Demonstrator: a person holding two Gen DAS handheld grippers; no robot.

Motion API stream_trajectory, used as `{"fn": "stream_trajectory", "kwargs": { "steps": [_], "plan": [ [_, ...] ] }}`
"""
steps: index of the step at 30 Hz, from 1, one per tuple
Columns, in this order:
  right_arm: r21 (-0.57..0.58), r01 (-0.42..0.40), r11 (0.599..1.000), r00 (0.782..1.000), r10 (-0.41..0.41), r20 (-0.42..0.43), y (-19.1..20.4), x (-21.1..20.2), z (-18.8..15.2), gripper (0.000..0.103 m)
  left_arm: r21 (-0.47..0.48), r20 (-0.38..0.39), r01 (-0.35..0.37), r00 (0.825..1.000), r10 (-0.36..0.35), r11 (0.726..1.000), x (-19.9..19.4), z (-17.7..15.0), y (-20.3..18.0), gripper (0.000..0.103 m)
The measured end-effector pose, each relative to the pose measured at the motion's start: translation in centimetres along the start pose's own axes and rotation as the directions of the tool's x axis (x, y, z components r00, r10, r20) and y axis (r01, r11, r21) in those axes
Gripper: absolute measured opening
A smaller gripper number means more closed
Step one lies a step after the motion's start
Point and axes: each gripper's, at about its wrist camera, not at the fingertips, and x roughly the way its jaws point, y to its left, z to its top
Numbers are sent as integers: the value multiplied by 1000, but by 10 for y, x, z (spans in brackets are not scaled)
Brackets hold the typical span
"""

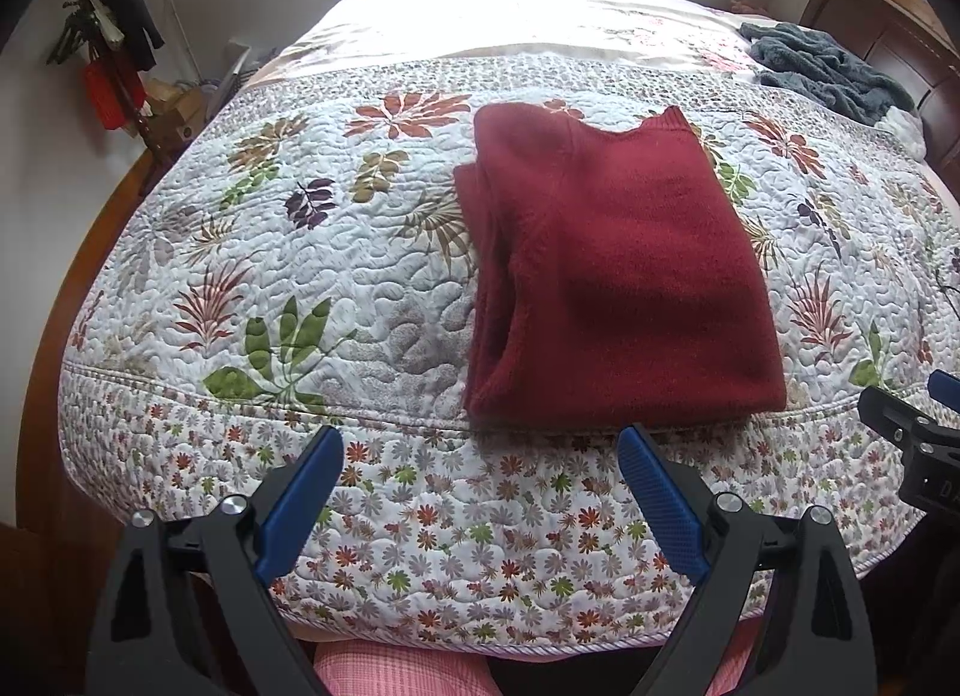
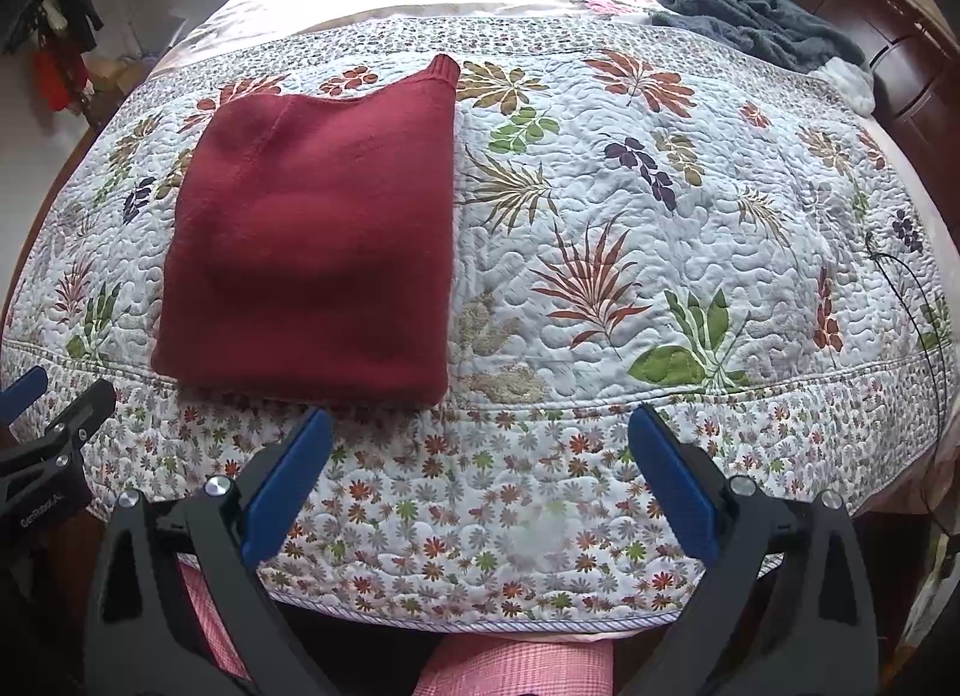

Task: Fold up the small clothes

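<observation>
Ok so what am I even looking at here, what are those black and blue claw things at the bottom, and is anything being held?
Those are two hand-held grippers, one in each of a person's hands, each with a camera looking out along its two blue-padded fingers. One picture comes from the left gripper, the other from the right gripper. Each also catches the other at its edge. Both are open and hold nothing. They hover at the near edge of a bed covered by a flowered quilt. On the quilt lies a dark red sweater, already folded into a neat rectangle. A rumpled grey blanket sits far back by the wooden headboard.
</observation>
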Motion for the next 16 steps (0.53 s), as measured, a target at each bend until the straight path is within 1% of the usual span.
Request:
{"fn": "stream_trajectory", "kwargs": {
  "steps": [16],
  "plan": [
    [20,27,999,999,-26,-33,-4,9,-4,98,1,2,2,1000,-2,1000,1,2,0,93]
  ]
}}
